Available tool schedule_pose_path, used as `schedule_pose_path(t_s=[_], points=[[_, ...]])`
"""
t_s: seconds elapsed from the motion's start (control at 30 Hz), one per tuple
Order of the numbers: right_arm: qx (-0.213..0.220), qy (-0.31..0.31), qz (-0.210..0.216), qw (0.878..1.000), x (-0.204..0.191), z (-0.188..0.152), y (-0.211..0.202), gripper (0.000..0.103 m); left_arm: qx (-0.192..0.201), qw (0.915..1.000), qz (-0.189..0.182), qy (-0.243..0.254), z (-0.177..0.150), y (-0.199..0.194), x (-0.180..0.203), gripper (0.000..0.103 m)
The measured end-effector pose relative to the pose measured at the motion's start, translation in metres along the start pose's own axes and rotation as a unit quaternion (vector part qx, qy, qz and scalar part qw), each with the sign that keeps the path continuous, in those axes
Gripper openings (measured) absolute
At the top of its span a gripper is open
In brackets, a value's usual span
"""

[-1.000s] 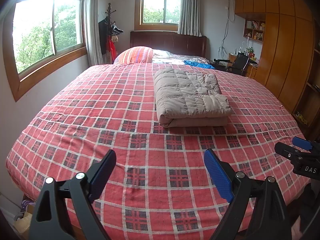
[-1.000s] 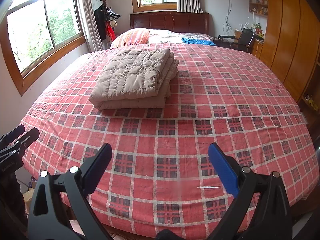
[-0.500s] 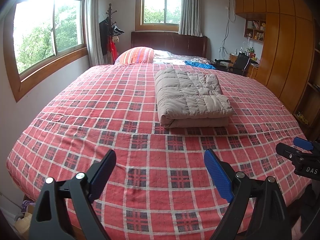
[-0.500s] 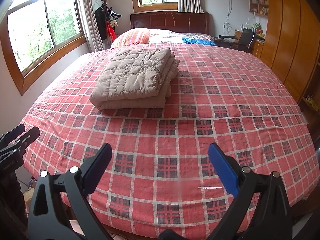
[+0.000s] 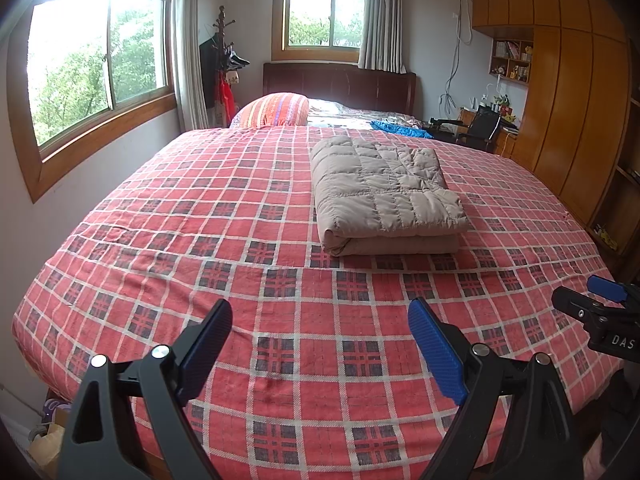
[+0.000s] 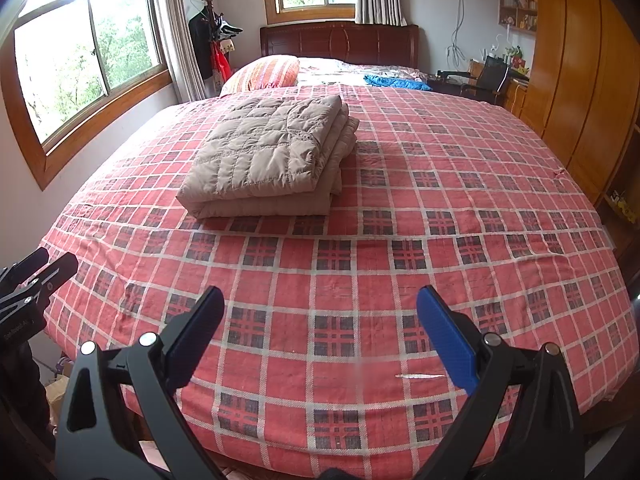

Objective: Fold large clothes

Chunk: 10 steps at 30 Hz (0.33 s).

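Note:
A beige quilted jacket point(image 5: 384, 192) lies folded into a neat thick rectangle on the red plaid bed point(image 5: 280, 280), a little past the middle; the right wrist view shows the jacket point(image 6: 272, 156) left of centre. My left gripper point(image 5: 320, 336) hovers open over the bed's near edge, well short of the jacket, nothing between its fingers. My right gripper point(image 6: 320, 328) is open too, over the near edge and empty. Each gripper shows in the other's view: the right one point(image 5: 600, 312) at the far right, the left one point(image 6: 36, 280) at the far left.
A striped pillow point(image 5: 276, 110) and a blue cloth point(image 5: 396, 128) lie near the dark headboard point(image 5: 340, 80). Wooden wardrobes point(image 5: 580, 100) line the right side, with a desk chair point(image 5: 480, 124) beside them. Windows and a coat stand point(image 5: 222, 64) are on the left.
Both grippers stay open and nearly still; the left wrist view drifts very slightly. The folded jacket has not moved.

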State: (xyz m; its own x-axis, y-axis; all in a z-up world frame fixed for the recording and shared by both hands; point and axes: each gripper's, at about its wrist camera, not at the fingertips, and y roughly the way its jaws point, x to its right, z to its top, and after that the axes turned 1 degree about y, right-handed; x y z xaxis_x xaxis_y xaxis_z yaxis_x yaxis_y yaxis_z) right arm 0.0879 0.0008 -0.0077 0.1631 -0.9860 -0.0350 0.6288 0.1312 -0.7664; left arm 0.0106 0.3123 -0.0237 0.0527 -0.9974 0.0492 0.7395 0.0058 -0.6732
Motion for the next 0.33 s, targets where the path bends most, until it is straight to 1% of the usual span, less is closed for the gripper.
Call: schedule_pose_path(t_s=[0.33], points=[[0.002,0.005,0.010,1.000,0.0040,0.0014,0.0014,0.097,0.000,1.0000,0.001,0.001,-0.0005,0.0014,-0.0008,0.090]])
